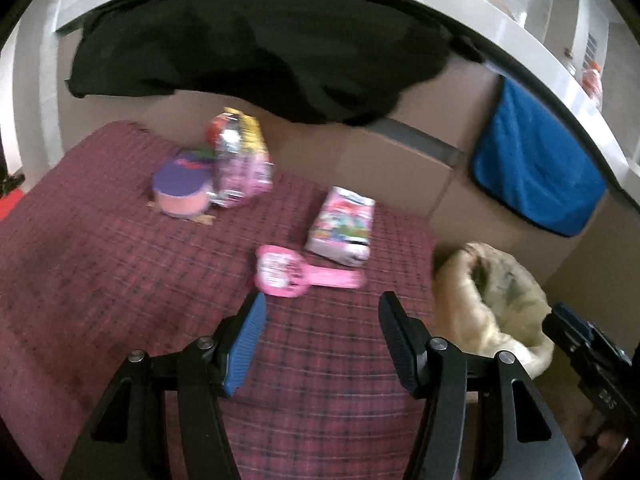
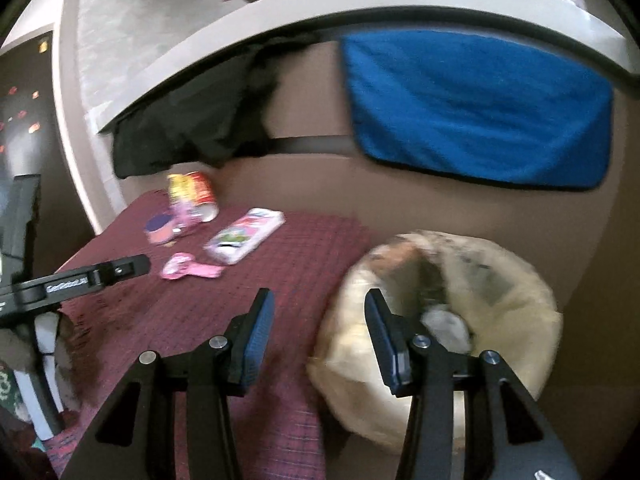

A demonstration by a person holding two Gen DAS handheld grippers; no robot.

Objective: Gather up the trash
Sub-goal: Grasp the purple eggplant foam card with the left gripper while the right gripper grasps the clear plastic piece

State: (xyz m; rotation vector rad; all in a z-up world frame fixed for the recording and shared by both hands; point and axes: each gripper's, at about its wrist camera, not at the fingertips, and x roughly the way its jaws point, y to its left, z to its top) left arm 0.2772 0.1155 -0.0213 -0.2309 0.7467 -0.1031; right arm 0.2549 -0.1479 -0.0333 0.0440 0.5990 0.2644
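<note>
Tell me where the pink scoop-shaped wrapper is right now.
The pink scoop-shaped wrapper lies on the red plaid cloth, just ahead of the open left gripper, beside the white printed packet.

Right claw (image 2: 318, 312) hangs agape over the bag's (image 2: 516, 280) rim.
Pink wrappers (image 2: 192, 270) and a carton (image 2: 244, 236) lie on the maroon cloth (image 2: 280, 280) beyond.

From the left gripper (image 1: 322, 308), jaws apart, bare mat (image 1: 120, 280) lies open at 9 to 11 o'clock. At 12 the pink wrapper (image 1: 296, 276) sits close ahead, the carton (image 1: 342, 226) just beyond. The tub (image 1: 182, 192) and the packet (image 1: 240, 164) touching it block 11. The bag (image 1: 492, 300) crowds 2 o'clock, the right gripper (image 2: 320, 308) over its rim.
</note>
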